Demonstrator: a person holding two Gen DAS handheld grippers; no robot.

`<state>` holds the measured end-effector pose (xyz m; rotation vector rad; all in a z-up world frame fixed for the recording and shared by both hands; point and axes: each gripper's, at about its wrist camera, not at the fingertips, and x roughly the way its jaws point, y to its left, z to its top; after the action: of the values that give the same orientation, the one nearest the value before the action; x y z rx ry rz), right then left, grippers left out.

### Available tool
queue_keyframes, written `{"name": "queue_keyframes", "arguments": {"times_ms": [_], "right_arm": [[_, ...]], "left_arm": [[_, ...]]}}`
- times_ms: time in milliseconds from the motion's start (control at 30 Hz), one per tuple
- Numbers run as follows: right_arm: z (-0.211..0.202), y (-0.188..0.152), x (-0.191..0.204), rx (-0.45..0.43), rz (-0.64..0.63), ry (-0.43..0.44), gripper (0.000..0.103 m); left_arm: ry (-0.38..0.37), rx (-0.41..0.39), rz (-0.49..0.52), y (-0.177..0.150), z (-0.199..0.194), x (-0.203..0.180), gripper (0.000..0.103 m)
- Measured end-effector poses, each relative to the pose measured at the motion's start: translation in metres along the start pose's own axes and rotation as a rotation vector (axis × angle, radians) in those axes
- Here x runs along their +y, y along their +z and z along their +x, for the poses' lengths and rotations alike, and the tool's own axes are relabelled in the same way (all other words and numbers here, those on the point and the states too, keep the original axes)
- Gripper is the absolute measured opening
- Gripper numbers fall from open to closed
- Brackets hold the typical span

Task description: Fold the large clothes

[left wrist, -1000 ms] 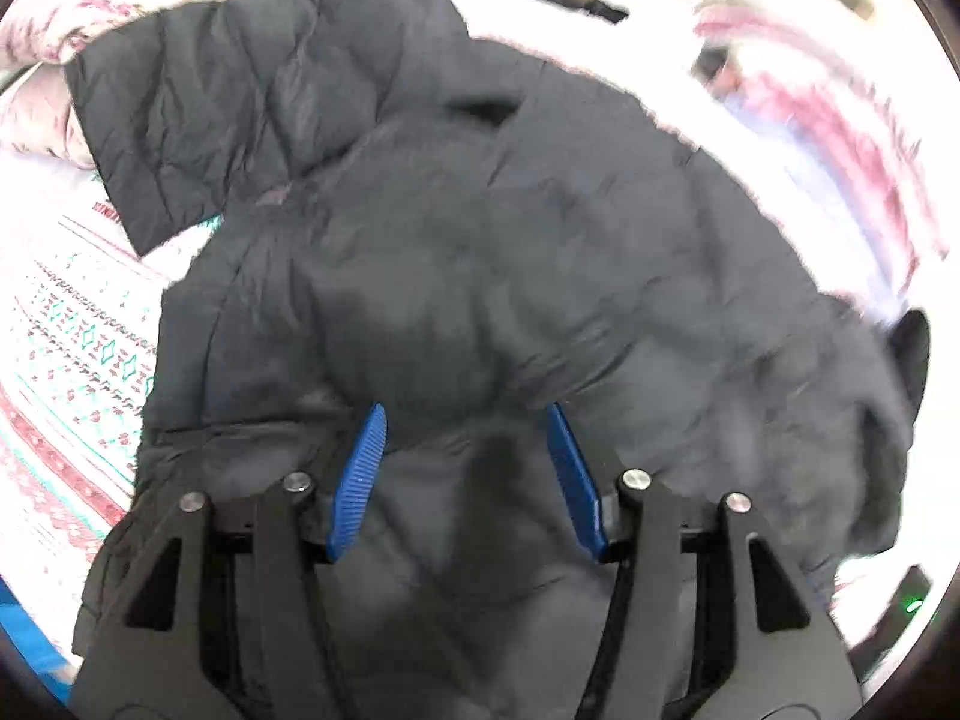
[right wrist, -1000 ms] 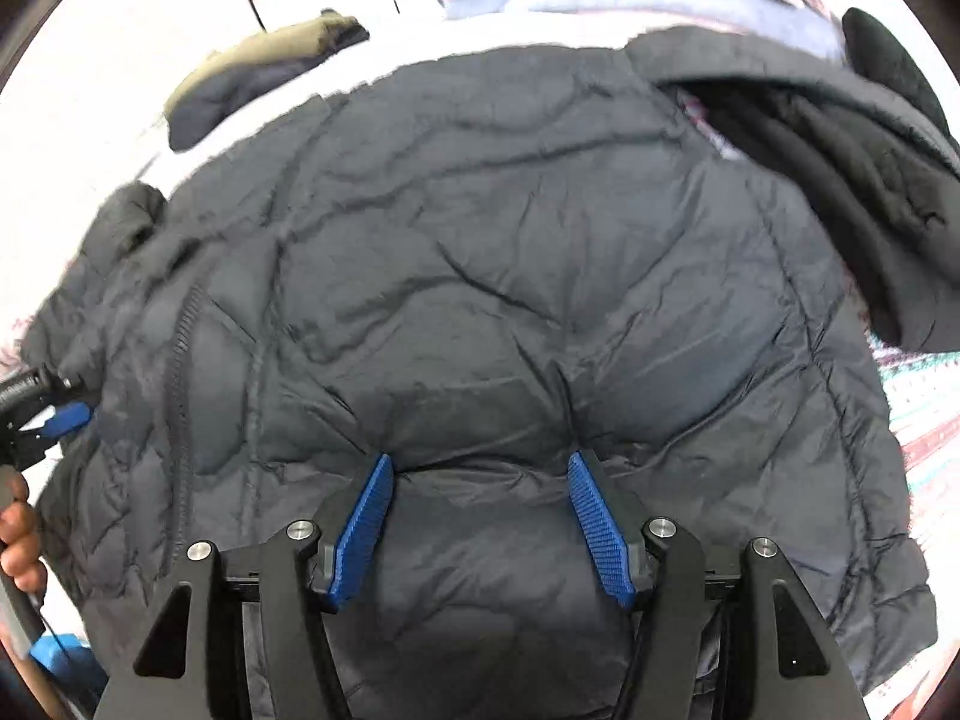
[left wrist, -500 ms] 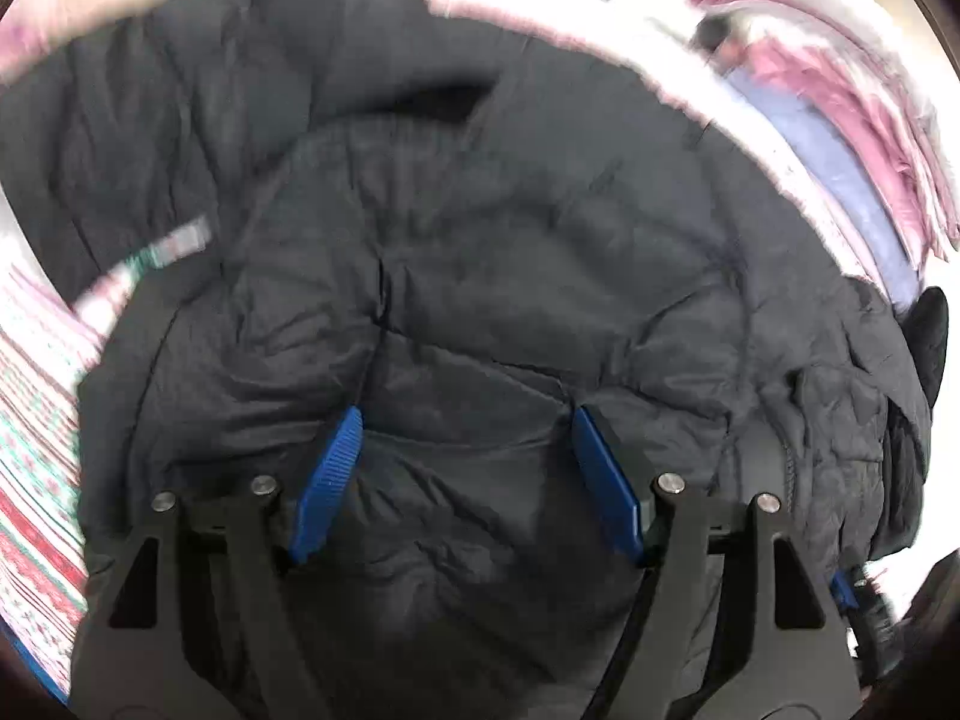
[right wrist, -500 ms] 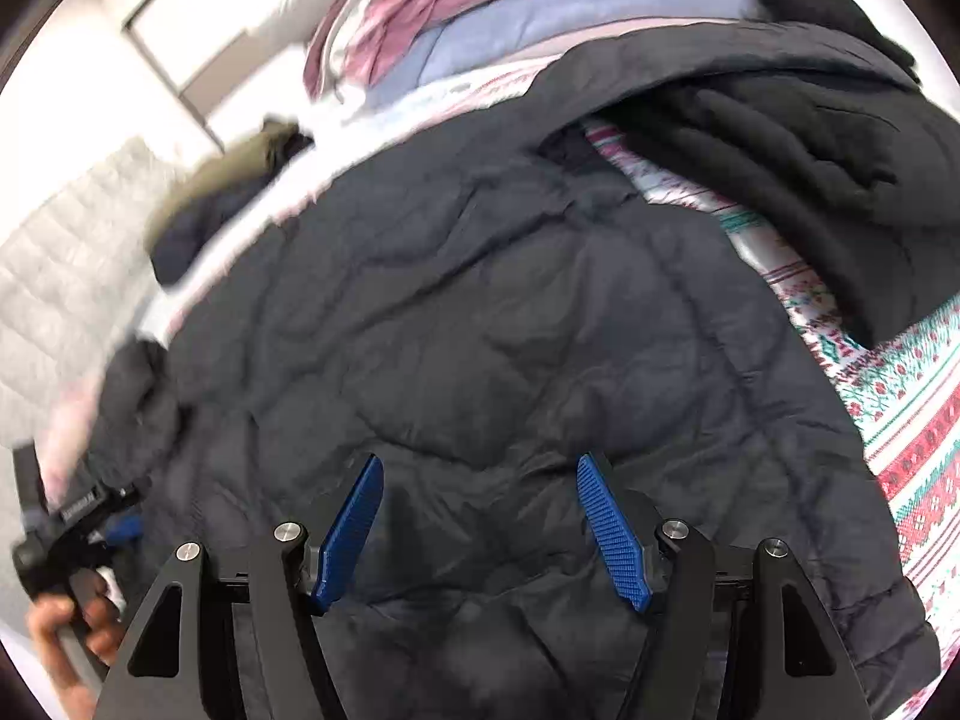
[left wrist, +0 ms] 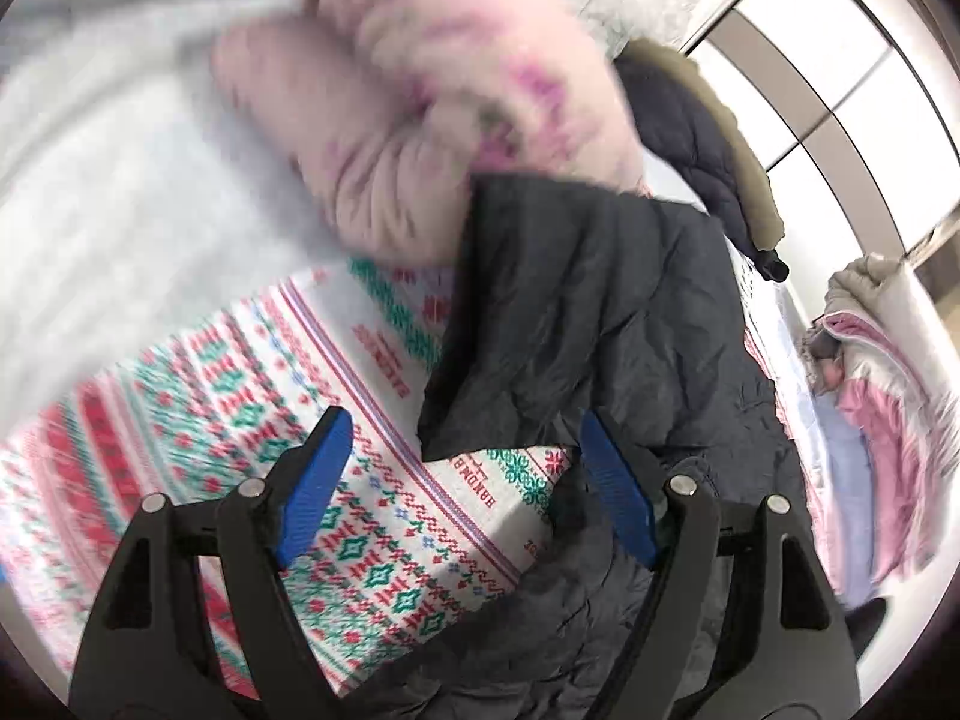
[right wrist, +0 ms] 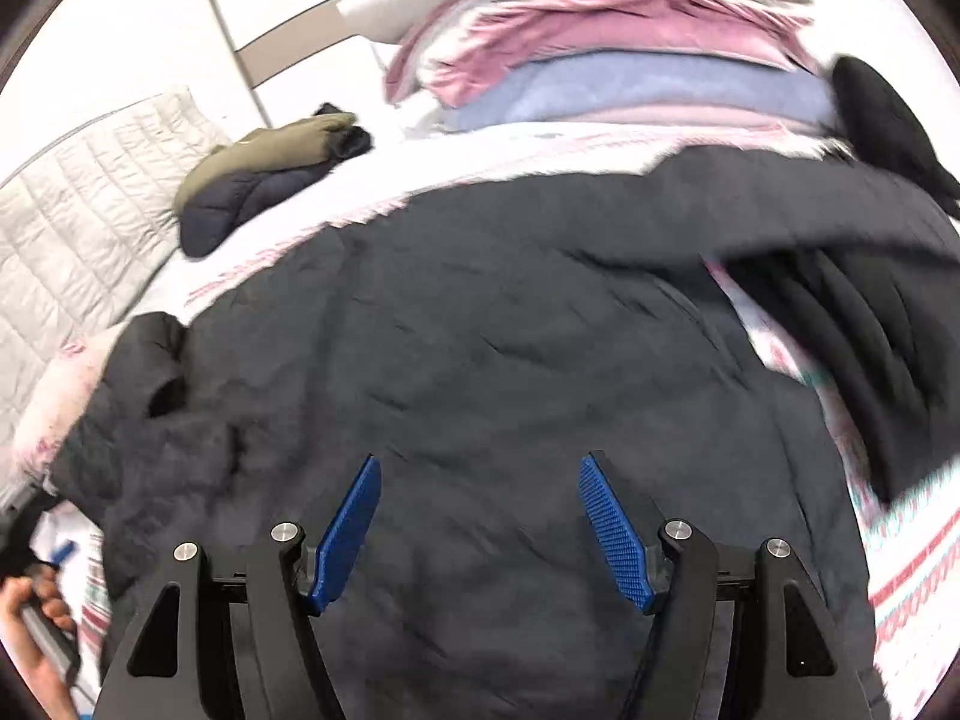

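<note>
Left wrist view has your left gripper (left wrist: 462,480) hanging with its fingers spread wide and nothing between them, pointed mostly at the patterned bedspread (left wrist: 252,420). The sleeve (left wrist: 558,324) of the dark puffer jacket (left wrist: 690,396) lies just ahead and to the right, stretched out toward the pink pillow (left wrist: 420,138) and touching it at the cuff end. Lots of blur on that side, so the pillow area is hard to read.

Right wrist view: your right gripper (right wrist: 480,516) sits low over the jacket (right wrist: 510,372) body, fingers also spread, not pinching anything. The jacket is laid out flat on the bed, other sleeve (right wrist: 840,276) flung out to the right, a stack of pink and blue bedding (right wrist: 600,60) behind it and an olive and navy coat (right wrist: 270,174) off to the left.

Stuff I'd watch, just my read:
- puffy shell fabric looks slippery, so a shallow pinch will probably slide off mid-fold
- if you grab only the top layer of the body, the bottom layer stays put and you get a lumpy fold
- dragging the sleeve in could snag the pillow or bunch the bedspread underneath
- your left gripper isn't lined up on the sleeve edge, so closing there grabs bedspread instead
</note>
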<state>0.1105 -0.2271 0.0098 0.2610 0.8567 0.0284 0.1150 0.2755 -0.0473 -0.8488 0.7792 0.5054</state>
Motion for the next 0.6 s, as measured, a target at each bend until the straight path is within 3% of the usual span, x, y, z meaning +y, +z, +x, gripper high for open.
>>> {"name": "queue_keyframes", "arguments": {"times_ms": [67, 167, 267, 367, 400, 433, 467, 500, 600], "right_arm": [[0.0, 0.019, 0.023, -0.019, -0.054, 0.002, 0.073], [0.003, 0.03, 0.048, -0.052, -0.124, 0.027, 0.08], [0.014, 0.006, 0.056, -0.068, -0.168, 0.073, 0.081], [0.028, -0.013, 0.053, 0.003, -0.186, 0.063, 0.081], [0.027, -0.015, 0.051, 0.008, -0.188, 0.066, 0.081], [0.024, -0.017, 0.051, 0.006, -0.193, 0.072, 0.081], [0.019, -0.016, 0.05, -0.006, -0.203, 0.08, 0.081], [0.013, -0.016, 0.049, -0.022, -0.206, 0.085, 0.081], [-0.002, -0.012, 0.042, -0.064, -0.176, 0.115, 0.081]], "left_arm": [[0.015, 0.012, 0.004, -0.003, 0.009, -0.002, 0.078], [0.057, -0.032, 0.09, -0.003, 0.009, -0.02, 0.079], [0.137, -0.026, 0.189, 0.0, 0.024, -0.041, 0.081], [0.216, 0.008, 0.17, 0.007, 0.045, -0.036, 0.081], [0.202, 0.021, 0.134, 0.011, 0.049, -0.033, 0.077], [0.17, 0.004, 0.112, 0.013, 0.047, -0.035, 0.065], [0.122, -0.009, 0.102, 0.015, 0.043, -0.037, 0.024], [0.105, -0.001, 0.114, 0.018, 0.04, -0.042, 0.01], [0.117, -0.1, 0.2, 0.024, 0.009, -0.065, 0.007]]}}
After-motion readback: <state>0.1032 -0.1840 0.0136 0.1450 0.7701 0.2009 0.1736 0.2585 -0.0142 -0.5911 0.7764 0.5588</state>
